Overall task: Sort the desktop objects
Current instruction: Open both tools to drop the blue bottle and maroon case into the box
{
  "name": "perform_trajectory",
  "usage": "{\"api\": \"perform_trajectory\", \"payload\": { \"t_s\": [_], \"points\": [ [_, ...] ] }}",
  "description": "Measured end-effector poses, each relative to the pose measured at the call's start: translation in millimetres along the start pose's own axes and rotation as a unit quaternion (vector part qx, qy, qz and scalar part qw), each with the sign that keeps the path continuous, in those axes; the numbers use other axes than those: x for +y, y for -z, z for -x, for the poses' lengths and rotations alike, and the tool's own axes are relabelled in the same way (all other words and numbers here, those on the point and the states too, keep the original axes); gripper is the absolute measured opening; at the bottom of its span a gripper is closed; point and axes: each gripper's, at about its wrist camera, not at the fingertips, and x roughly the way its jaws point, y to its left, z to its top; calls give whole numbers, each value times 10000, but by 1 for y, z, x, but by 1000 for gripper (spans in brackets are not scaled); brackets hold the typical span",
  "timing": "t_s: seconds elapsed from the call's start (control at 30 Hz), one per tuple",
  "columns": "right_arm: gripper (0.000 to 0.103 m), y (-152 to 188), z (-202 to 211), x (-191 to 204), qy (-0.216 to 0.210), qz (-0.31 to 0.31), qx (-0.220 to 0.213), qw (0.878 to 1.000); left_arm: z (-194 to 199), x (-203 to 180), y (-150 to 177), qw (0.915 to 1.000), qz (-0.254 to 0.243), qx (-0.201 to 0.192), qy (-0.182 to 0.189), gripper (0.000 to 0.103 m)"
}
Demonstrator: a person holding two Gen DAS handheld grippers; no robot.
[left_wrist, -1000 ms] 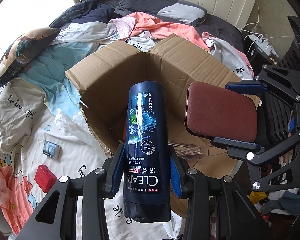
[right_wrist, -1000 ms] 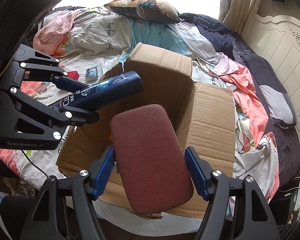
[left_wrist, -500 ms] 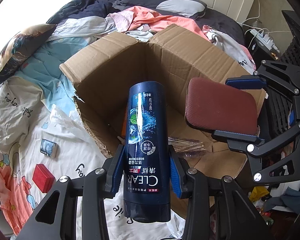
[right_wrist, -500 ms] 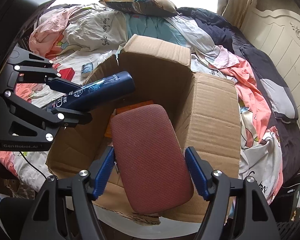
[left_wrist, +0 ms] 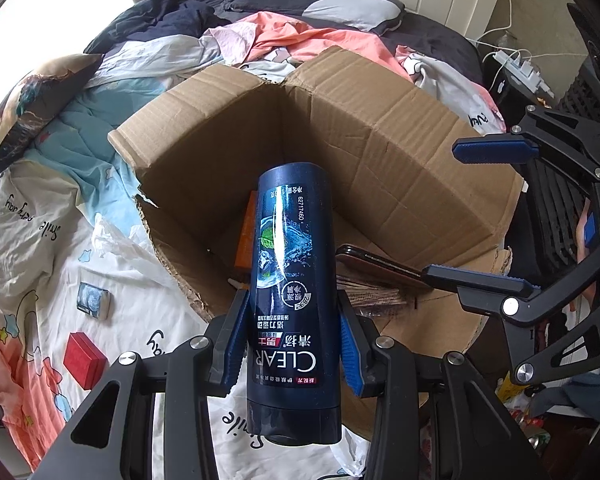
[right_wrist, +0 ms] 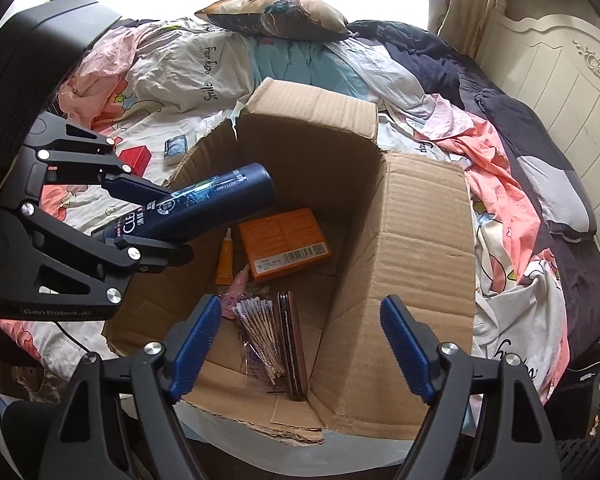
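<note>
left gripper (left_wrist: 292, 336) clamping shampoo bottle (left_wrist: 292, 276), its cap cut off, right gripper (right_wrist: 300, 344) spread

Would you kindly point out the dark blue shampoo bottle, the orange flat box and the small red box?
Dark blue shampoo bottle (left_wrist: 292, 280), left wrist view, label middle.
Orange flat box (right_wrist: 284, 238), right wrist view, top face.
Small red box (left_wrist: 82, 356), left wrist view, lid.

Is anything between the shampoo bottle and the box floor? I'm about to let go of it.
Nothing visible blocks the drop. The shampoo bottle, held by the left gripper, hangs over the open cardboard box, though it would likely land on the orange box below.
</note>
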Motion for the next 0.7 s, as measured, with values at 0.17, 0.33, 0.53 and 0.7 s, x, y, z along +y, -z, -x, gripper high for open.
{"api": "perform_trajectory", "payload": {
  "t_s": [0.17, 0.33, 0.53, 0.7],
  "points": [
    [79, 2, 0, -1, 45, -17, -1, 10000, -3, -4, 0, 10000, -49, 55, -14, 41],
    [79, 1, 1, -3, 79, -39, -13, 10000, -3, -8, 0, 9999, -115, 20, -54, 53],
    [79, 2, 1, -4, 45, -51, -39, 10000, -1, -8, 1, 9998, -133, -49, -110, 74],
    [79, 2, -1, -4, 50, -46, -28, 10000, -2, -5, 1, 9999, -77, -14, -123, 76]
  ]
}}
